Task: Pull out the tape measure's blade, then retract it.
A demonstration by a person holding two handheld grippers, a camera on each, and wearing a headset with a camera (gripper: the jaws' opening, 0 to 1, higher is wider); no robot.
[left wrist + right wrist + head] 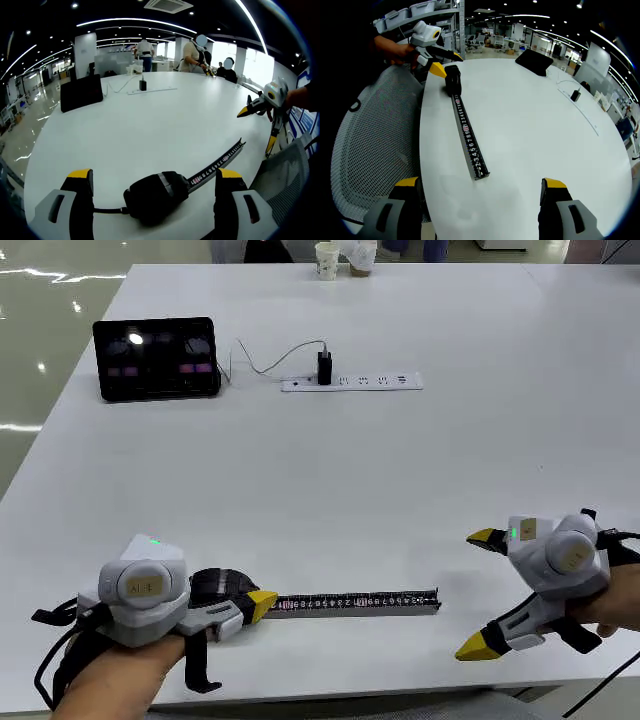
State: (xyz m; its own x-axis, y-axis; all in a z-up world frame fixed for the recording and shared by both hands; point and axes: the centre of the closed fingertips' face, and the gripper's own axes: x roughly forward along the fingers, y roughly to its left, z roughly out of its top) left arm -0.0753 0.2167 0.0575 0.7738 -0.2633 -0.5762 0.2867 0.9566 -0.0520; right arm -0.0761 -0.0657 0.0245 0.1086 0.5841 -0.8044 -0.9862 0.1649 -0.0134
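White tabletop [400, 460] fills an open office, with other people standing at its far end in the left gripper view. Far on the left a dark tablet [157, 358] stands on it. Right of that a power strip [350, 382] lies with a charger [325, 368] plugged in, and paper cups [327, 260] sit at the far edge.

Near the left, the left gripper [155, 175] has its jaws wide apart. They straddle the black case [218, 586] of the tape measure, which rests on the table between them. Its own view shows a gap on each side of the case, so it frames the case without clamping it.

From the case the blade [350, 601] runs out flat to the right along the near edge. Its numbered face is up and its long axis lies left to right. It ends at the tip [436, 598].

Farther right, clear of that tip, the right gripper [478, 592] hangs fully open and holds nothing. Its yellow jaw ends point back to the left, at the blade. In its own view the blade end lies ahead on the table between its jaws, nearer the left one.

By the look of it the pull-out is done and the retraction is what remains. That turns on one relation: the blade's free end lies just left of the right gripper and roughly in line with it, while the left gripper is much the nearer to the case. I cannot tell whether a lock holds the blade out
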